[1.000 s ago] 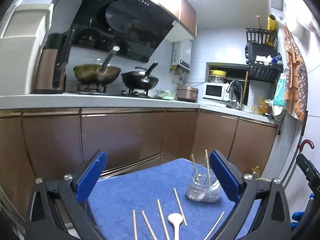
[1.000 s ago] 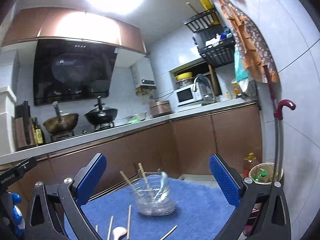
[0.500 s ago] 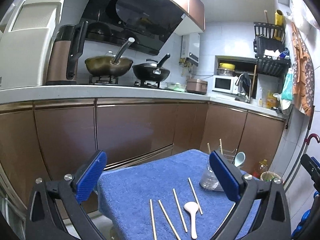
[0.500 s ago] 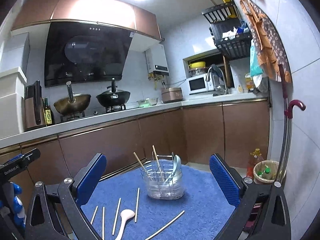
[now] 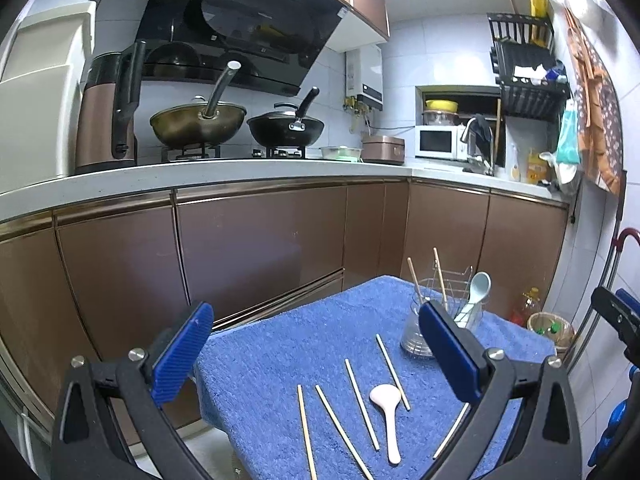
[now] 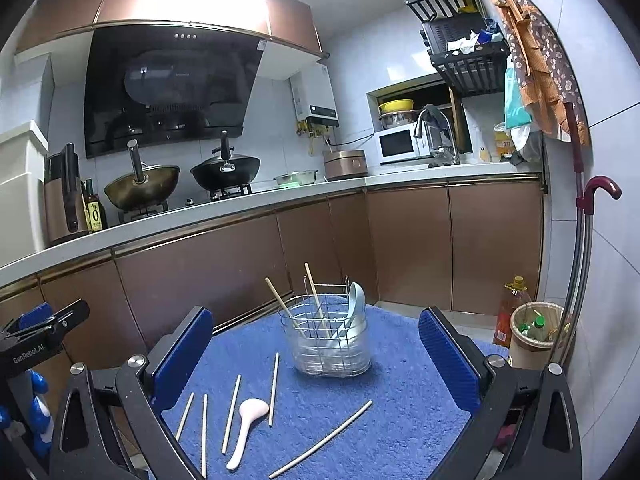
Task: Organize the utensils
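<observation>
Grippers: left and right both spread wide, empty.
Next: pinch spoon handle, just before caddy; lift level.

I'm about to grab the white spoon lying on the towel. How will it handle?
The white spoon looks rigid and glossy, so it may slip between the pads. It lies flat on the soft blue towel, so it probably won't slide, though a chopstick close beside its bowl could get nudged.

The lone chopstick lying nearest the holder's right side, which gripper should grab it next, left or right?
Probably right. The right gripper is open, and that chopstick lies between its fingers in its view. From the left gripper, the left finger hides most of it.
</observation>
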Demonstrator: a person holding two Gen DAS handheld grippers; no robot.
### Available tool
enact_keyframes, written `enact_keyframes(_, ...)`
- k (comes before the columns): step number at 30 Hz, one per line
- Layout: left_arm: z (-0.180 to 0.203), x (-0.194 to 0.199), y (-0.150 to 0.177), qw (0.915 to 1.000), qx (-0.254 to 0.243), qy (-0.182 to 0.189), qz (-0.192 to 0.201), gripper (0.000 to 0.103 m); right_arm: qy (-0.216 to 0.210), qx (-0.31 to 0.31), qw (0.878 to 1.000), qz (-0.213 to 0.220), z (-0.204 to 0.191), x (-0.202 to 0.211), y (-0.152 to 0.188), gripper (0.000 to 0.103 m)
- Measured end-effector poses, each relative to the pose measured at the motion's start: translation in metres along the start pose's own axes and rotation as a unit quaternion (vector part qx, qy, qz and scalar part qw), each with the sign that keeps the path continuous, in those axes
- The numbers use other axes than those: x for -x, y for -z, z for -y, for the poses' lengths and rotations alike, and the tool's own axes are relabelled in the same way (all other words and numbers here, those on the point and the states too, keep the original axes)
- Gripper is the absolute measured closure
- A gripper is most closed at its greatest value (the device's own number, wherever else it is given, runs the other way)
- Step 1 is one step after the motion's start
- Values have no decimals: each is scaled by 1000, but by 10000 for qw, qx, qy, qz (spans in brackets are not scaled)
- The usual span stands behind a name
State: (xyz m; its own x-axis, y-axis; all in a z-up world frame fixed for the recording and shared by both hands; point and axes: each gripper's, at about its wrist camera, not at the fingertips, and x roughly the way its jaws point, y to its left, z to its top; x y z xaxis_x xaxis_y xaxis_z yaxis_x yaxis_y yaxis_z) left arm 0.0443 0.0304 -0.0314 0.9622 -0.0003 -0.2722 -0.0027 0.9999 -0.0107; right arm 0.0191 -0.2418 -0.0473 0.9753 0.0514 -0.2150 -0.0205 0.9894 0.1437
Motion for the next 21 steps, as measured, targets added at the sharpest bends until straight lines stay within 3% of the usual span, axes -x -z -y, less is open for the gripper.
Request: enact_keyframes(21, 5, -30, 15, 9986, -175, 36, -498, 0, -124, 26, 9995, -283, 1, -20, 8, 0)
